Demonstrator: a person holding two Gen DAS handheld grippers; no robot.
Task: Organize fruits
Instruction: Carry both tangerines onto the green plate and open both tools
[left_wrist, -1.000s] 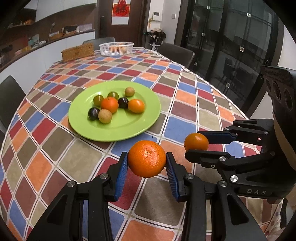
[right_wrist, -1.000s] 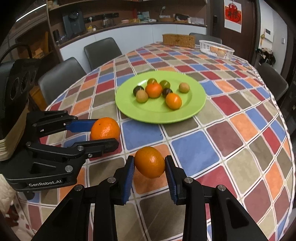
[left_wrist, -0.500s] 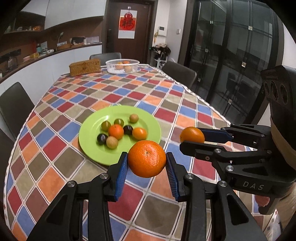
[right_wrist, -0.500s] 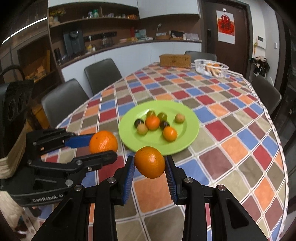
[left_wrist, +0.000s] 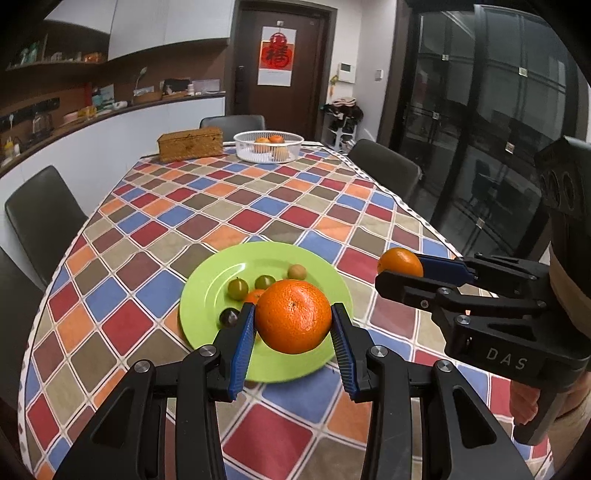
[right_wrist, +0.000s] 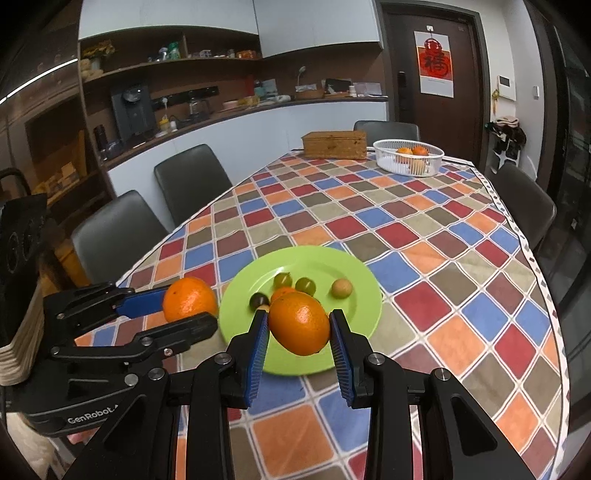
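My left gripper (left_wrist: 293, 328) is shut on a large orange (left_wrist: 293, 315), held in the air above the near side of the table. My right gripper (right_wrist: 298, 326) is shut on a smaller orange (right_wrist: 299, 323) beside it. Each gripper shows in the other's view, the right one (left_wrist: 400, 267) with its orange (left_wrist: 400, 261), the left one (right_wrist: 188, 306) with its orange (right_wrist: 189, 300). Beyond them a green plate (left_wrist: 207, 295) (right_wrist: 362, 291) carries several small fruits: green grapes (left_wrist: 238, 288), a dark grape (left_wrist: 229, 317), a brown fruit (right_wrist: 340, 288), partly hidden tangerines. A white basket (left_wrist: 268, 147) (right_wrist: 408, 157) with oranges stands at the far end.
The checked tablecloth (left_wrist: 258, 210) covers a long oval table. A wicker box (left_wrist: 190, 144) sits beside the basket. Dark chairs (left_wrist: 40, 221) (right_wrist: 192, 181) line both sides. A counter runs along the left wall; glass doors stand on the right.
Both grippers have risen and drawn back with their oranges, tilting up. The plate now sits lower and smaller in view, and the far end of the room shows.
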